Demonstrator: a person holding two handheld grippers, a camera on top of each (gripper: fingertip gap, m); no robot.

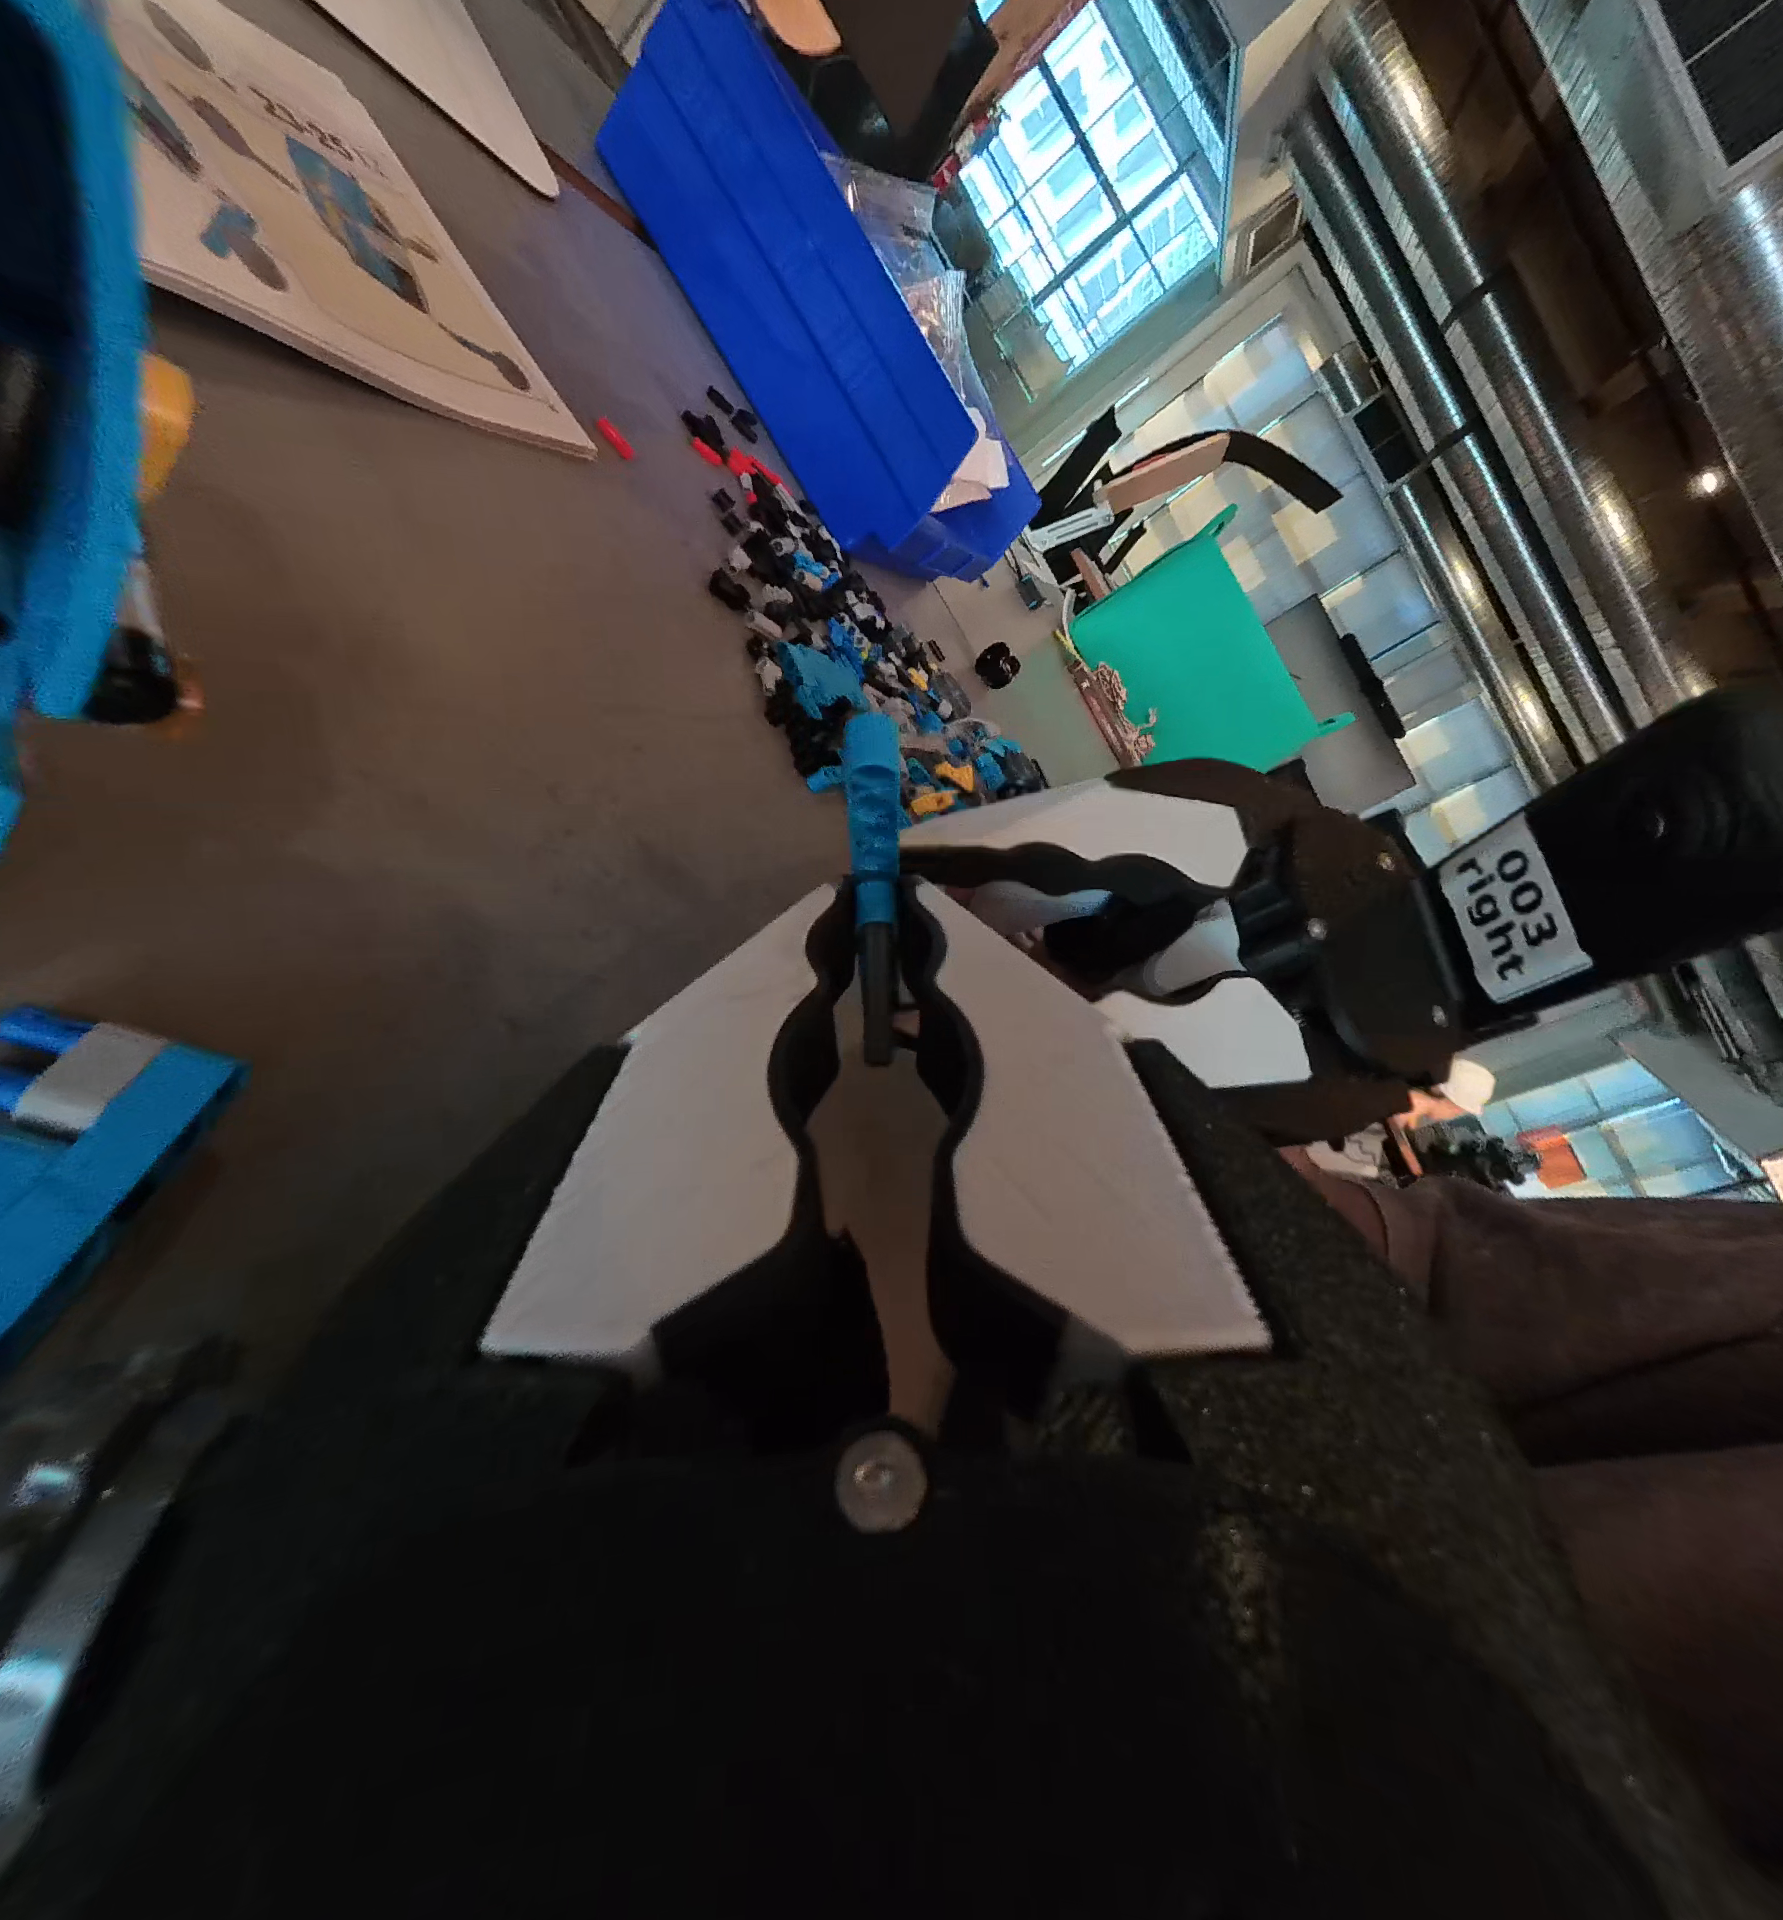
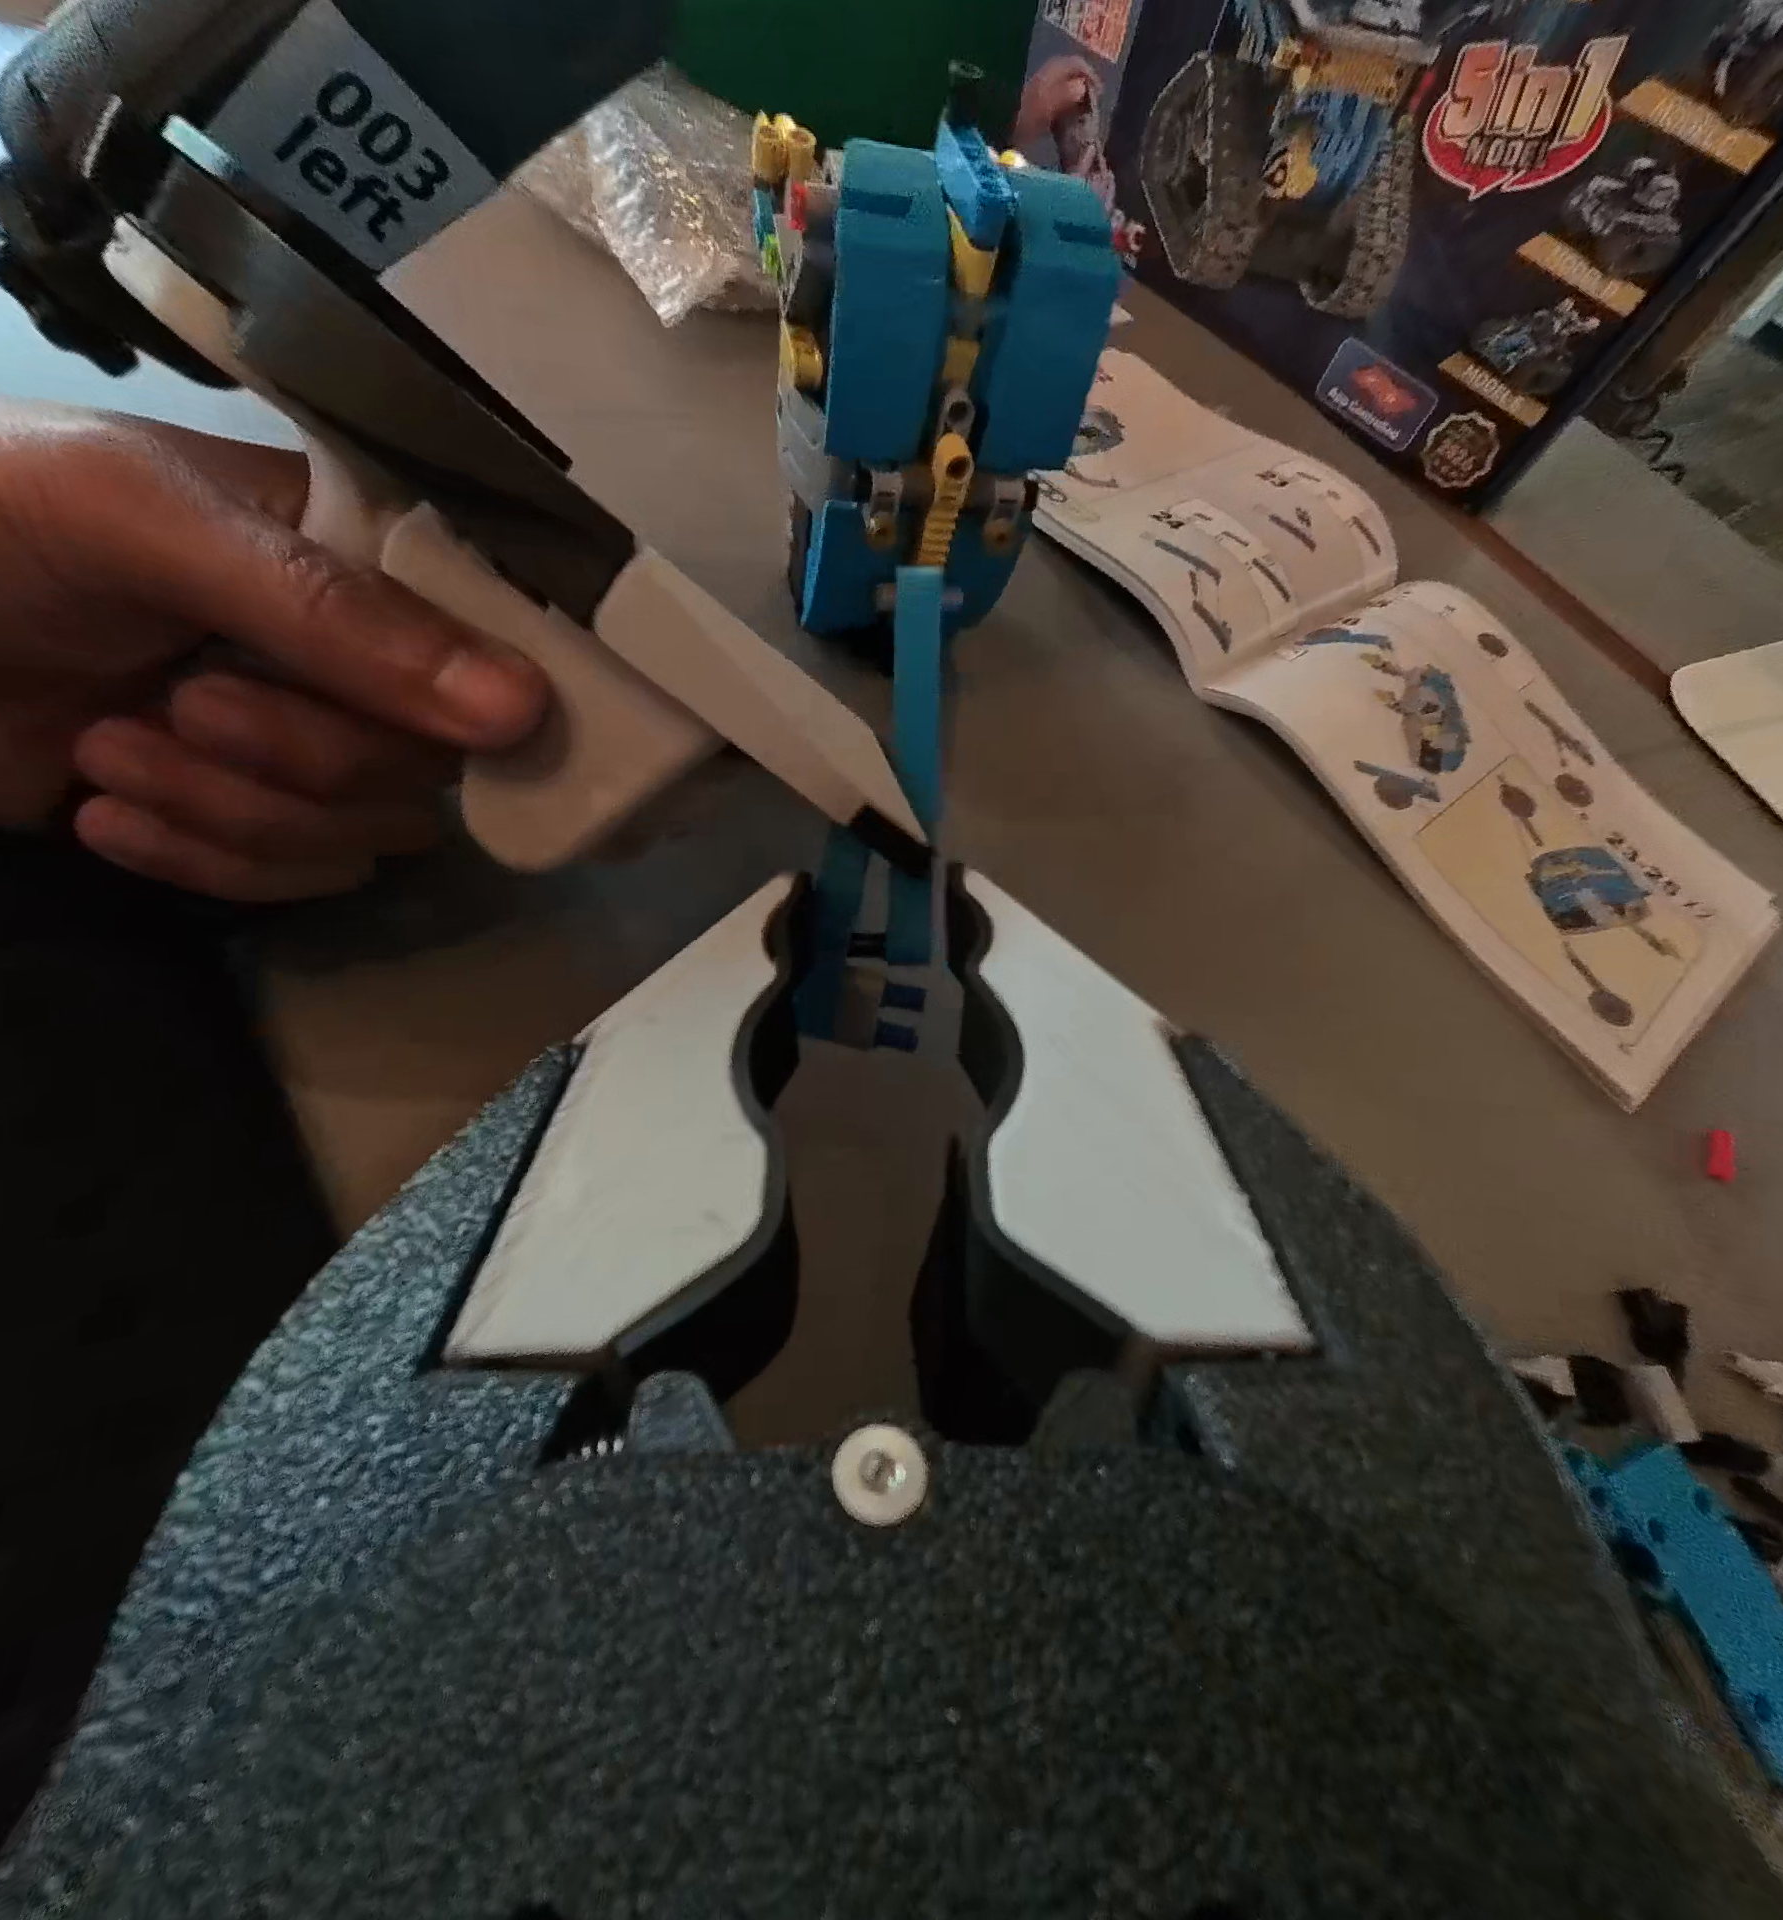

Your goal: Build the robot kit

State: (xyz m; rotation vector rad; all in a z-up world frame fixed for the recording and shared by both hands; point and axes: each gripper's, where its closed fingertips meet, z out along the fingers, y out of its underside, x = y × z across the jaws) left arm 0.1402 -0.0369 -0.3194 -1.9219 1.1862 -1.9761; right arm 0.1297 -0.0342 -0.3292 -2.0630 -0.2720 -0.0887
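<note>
In the right wrist view my right gripper (image 2: 876,894) is shut on a small blue and grey brick assembly (image 2: 871,987), from which a long blue beam (image 2: 918,707) sticks forward. My left gripper (image 2: 897,836) comes in from the upper left, held by a hand (image 2: 191,644), and its tip touches the beam's base. In the left wrist view my left gripper (image 1: 876,904) is shut on a short black pin (image 1: 879,987) with a blue end, set against the blue beam (image 1: 871,800). The right gripper (image 1: 928,862) reaches in from the right.
A tall blue and yellow brick model (image 2: 928,343) stands on the grey table behind the beam. An open instruction booklet (image 2: 1438,748), a printed box (image 2: 1438,208) and a red piece (image 2: 1718,1153) lie to the right. A blue bin (image 1: 793,281) and a pile of loose bricks (image 1: 845,644) lie ahead. Only a small space, under 4 cm, lies between the two pairs of fingers.
</note>
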